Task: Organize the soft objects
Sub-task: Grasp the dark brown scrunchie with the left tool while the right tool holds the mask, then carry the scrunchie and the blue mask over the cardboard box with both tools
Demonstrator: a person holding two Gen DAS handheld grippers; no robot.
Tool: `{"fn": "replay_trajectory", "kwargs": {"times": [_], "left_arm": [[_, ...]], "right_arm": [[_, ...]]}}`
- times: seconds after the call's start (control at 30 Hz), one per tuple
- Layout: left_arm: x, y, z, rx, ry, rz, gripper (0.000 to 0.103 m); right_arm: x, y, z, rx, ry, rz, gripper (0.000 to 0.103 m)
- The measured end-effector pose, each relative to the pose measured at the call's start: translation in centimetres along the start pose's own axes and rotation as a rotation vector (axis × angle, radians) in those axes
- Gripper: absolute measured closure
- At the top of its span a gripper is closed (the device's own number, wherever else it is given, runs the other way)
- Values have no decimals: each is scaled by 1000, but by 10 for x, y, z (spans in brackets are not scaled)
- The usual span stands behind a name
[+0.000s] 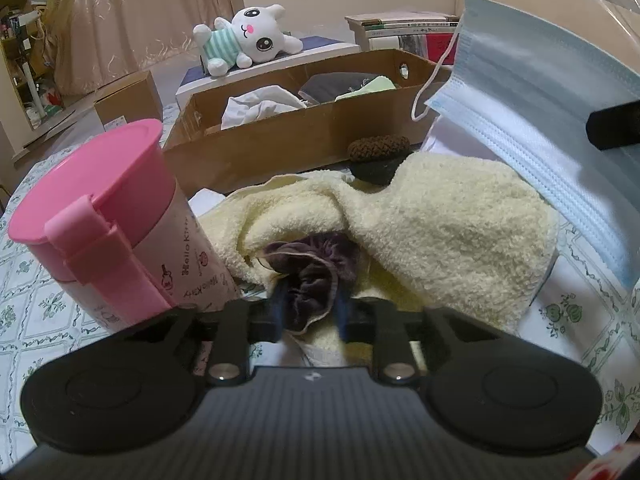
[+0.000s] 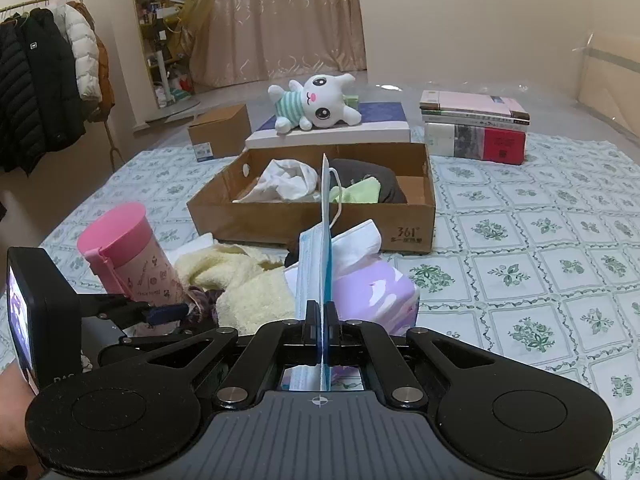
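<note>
My left gripper point(image 1: 309, 309) is shut on a dark purple scrunchie point(image 1: 310, 266), which lies in a fold of a cream towel point(image 1: 448, 232). In the right wrist view the left gripper point(image 2: 170, 312) shows at the left, next to the scrunchie point(image 2: 200, 300) and the towel point(image 2: 248, 284). My right gripper point(image 2: 320, 320) is shut on a blue face mask point(image 2: 322, 256), held upright and edge-on. From the left wrist view the mask point(image 1: 540, 120) hangs at the right above the towel. Behind them stands an open cardboard box point(image 2: 404, 232) with several cloths inside.
A pink lidded cup point(image 1: 100, 216) stands close to the left of the left gripper. A purple tissue pack point(image 2: 372, 292) sits under the mask. A brown crocheted piece point(image 1: 378, 156) lies by the box. Farther back are a white plush toy point(image 2: 316, 104), stacked books point(image 2: 472, 128) and a small carton point(image 2: 220, 130).
</note>
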State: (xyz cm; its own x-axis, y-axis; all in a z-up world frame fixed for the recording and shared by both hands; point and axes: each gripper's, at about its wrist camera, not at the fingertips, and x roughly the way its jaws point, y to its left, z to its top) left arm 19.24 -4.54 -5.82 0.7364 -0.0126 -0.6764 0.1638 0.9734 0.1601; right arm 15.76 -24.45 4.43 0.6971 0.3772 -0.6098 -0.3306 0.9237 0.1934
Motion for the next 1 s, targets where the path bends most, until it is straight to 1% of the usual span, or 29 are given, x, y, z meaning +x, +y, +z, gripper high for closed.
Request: {"fn": "replay_trajectory", "kwargs": {"times": [0.17,0.6,0.83,1.0], "left_arm": [[-17,5,0,-24,-15,-16,95],[-93,21,6,-96,-86,-69,95],[-125,21,9,-94,-119,-83,95],[-137,17,9,-87,-133,-84,95]], "right_arm": [[-5,4,0,-13,-13,-8,102],[-34,22,6,-37,-68,-4,102],[-46,31,6,-47,-85,2,102],[-54,33,5,-51,-94,1,102]]}}
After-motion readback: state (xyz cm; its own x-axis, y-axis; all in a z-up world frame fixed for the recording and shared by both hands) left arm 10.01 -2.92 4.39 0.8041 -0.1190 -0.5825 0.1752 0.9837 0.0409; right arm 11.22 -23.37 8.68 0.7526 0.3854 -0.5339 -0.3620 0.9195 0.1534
